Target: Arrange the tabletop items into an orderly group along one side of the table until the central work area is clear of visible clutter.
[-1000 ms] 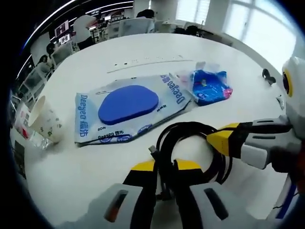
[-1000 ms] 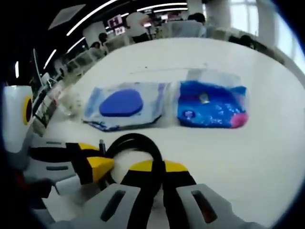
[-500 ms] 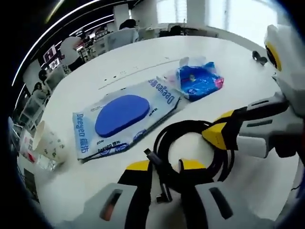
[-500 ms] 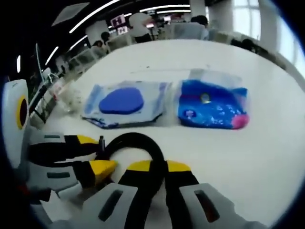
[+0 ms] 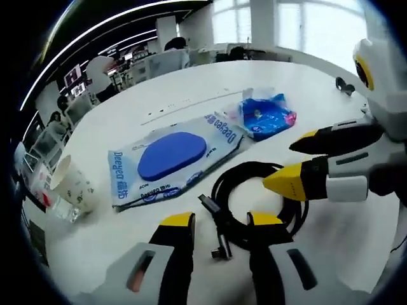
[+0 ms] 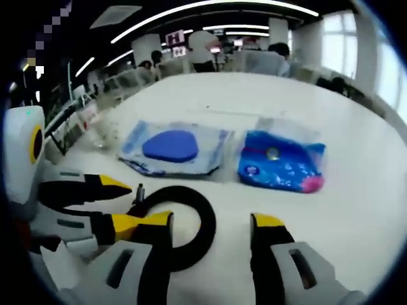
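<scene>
Lying loose on the white table (image 5: 159, 82), the coiled black cable (image 5: 254, 203) sits beside the flat blue-and-white wipes pack (image 5: 175, 155), left gripper (image 5: 219, 225) and right gripper (image 6: 213, 222) both spread apart, likely just placing it in the row.

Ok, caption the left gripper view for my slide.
Both grippers open around a coiled black cable beside wipes.

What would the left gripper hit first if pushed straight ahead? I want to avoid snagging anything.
Probably the coiled black cable lying between the open left gripper jaws; beyond it, the wet-wipes pack. Depth is uncertain.
</scene>
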